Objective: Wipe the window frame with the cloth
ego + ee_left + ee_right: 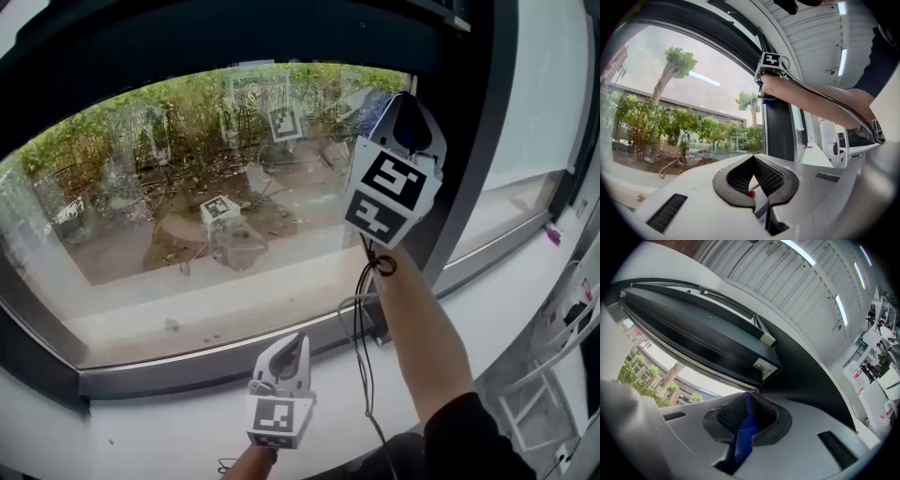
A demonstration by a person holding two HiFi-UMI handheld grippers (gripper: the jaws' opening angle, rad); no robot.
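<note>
**Q:** What is going on at the window?

**A:** A person lifts the right gripper (403, 111) to the dark upright post (473, 159) of the window frame (187, 367), near the top right corner of the glass (187, 206). Its jaws are clamped on a blue cloth (746, 434). A fold is pinched between the pads and the rest hangs below them.

**Q:** And the other gripper?

**A:** The left gripper (292, 354) is held low over the white sill (141, 436), just inside the frame's bottom rail. Its jaws meet at the tips with nothing between them.

**Q:** Which step of the job does this look like?

**A:** By the look of it, the wiping itself, at the high end of the upright post. The right gripper's own view faces the top rail (693, 329), where it meets the post. No view settles whether the cloth is actually touching the frame.

**Q:** What would the next move call for?

**A:** Most likely, pressing the loose part of the cloth flat against the post and drawing it along toward the bottom rail. The grip would need to stay firm so the cloth does not slip out. The cable (360, 337) trailing along the raised forearm (417, 328) would need to stay clear of the stroke. The bottom rail by the sill looks well within reach afterward.
</note>
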